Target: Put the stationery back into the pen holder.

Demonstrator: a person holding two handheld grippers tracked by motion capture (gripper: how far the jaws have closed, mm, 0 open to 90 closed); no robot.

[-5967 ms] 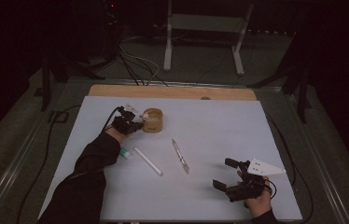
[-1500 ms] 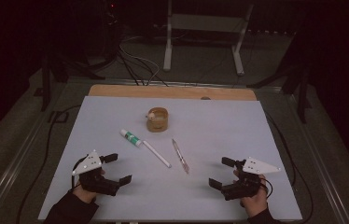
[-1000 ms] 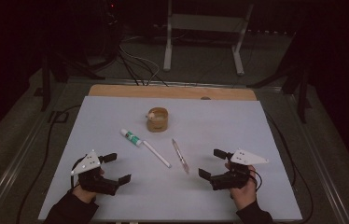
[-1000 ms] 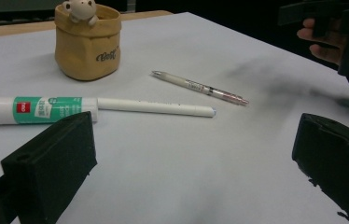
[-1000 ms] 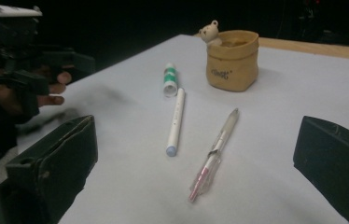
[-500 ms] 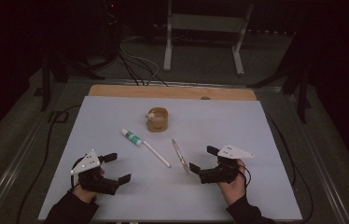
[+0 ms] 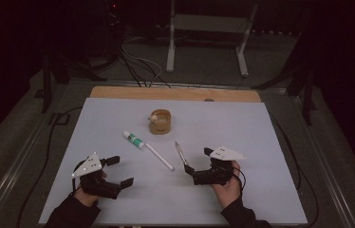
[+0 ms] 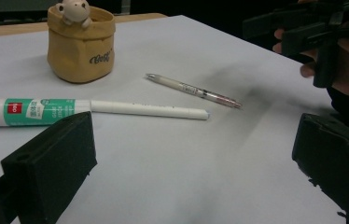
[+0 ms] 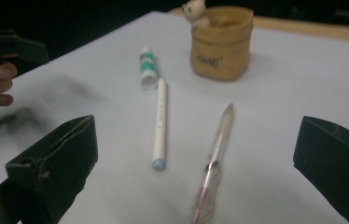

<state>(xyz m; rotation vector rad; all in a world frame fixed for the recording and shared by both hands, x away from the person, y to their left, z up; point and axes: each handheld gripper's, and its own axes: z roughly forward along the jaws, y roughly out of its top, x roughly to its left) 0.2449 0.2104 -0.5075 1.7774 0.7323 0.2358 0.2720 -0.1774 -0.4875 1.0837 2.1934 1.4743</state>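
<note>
Step in hand: I judge this to be the reach for the clear pen; my right gripper is lined up on it, and nothing is picked up yet.
Right gripper: released, jaws spread wide with nothing between them but table; in the right gripper view the pen lies ahead of me, between the two jaws and nearer the right one.
Clear pen: flat on the white table, its pinkish near end closest to my jaws and its tip pointing away toward the pouch.
White pen: just to the left of the clear one, roughly parallel and apart from it, its capped end near me.
Glue stick: beyond the white pen's far end, nearly touching it.
Tan pouch: well ahead of the jaws, upright, with a small bear figure on its rim; a likely place for the pens, I judge.
Left gripper: also released, empty, resting low at my left and well apart from the pens.
Next move: ease the right gripper forward and down so the jaws straddle the clear pen across its barrel, then close. The white pen lies close, so I must keep the left jaw from nudging it.
</note>
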